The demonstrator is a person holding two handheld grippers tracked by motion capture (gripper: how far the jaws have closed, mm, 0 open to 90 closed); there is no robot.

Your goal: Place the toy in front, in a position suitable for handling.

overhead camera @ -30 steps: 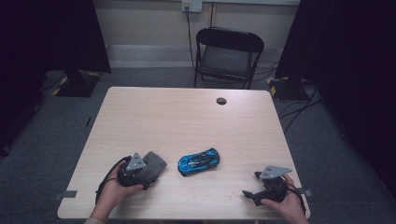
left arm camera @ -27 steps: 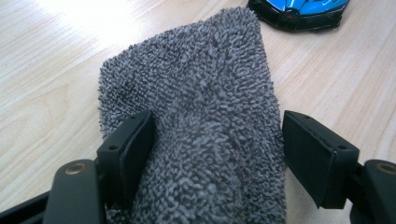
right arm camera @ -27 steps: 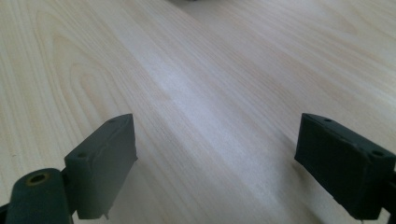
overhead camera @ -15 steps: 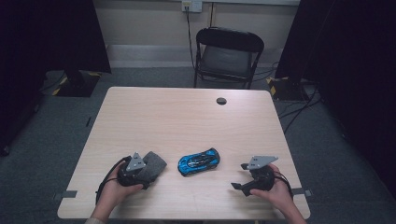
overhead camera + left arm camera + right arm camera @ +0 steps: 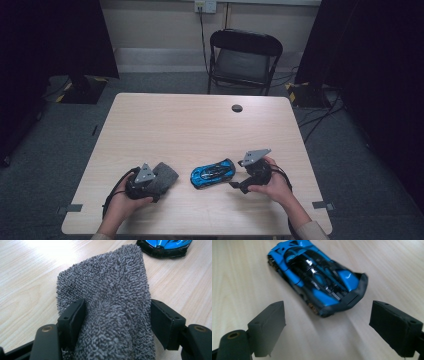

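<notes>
Our left claw [image 5: 117, 322] has been closing on the grey cloth [image 5: 107, 290]; our right claw [image 5: 334, 327] gapes empty just behind the toy car [image 5: 317, 277]. Closing off-centre could skid it forward across the desk [image 5: 200, 125].

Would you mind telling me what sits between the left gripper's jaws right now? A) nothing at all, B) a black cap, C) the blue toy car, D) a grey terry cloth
D: in the left gripper view, the grey terry cloth fills the gap between the jaws of the left gripper, while the blue toy car lies apart on the table.
</notes>
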